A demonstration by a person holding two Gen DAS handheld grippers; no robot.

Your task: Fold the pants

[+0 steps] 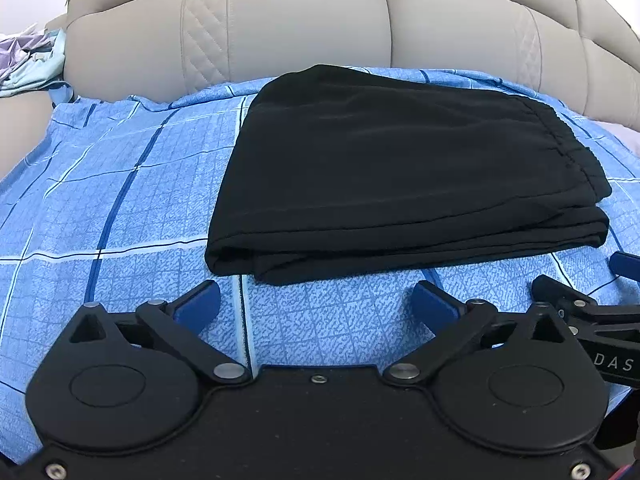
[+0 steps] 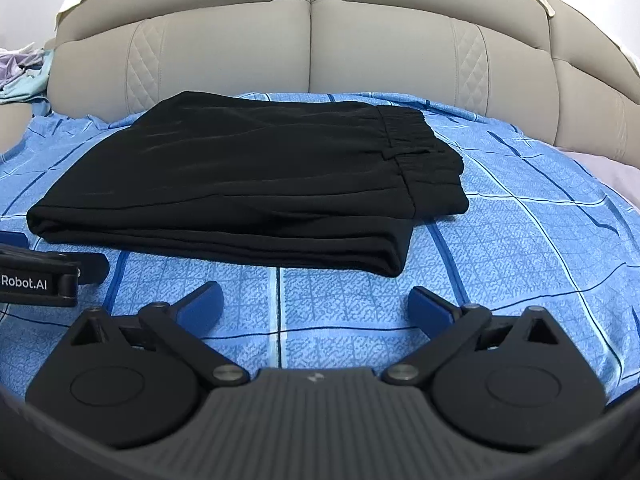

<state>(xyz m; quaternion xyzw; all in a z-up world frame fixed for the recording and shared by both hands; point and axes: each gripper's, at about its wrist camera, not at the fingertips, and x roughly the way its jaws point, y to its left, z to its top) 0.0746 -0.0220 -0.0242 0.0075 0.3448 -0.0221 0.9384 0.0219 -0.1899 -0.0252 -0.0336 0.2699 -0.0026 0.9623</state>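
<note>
Pants crosswise (waistband rightward), folded

Left gripper: jaws spread wide, nothing between the blue pads, tilted downward. Right gripper: likewise spread wide and empty, tilted downward, just beside the left, side by side.

We note the folded pants are plain black, no pattern visible. The bedsheet is blue with a check of dark blue and pale lines over a fine mottled print. The headboard is beige-grey with diamond-quilted panels. Gripper pads are dark blue on black linkages.
</note>
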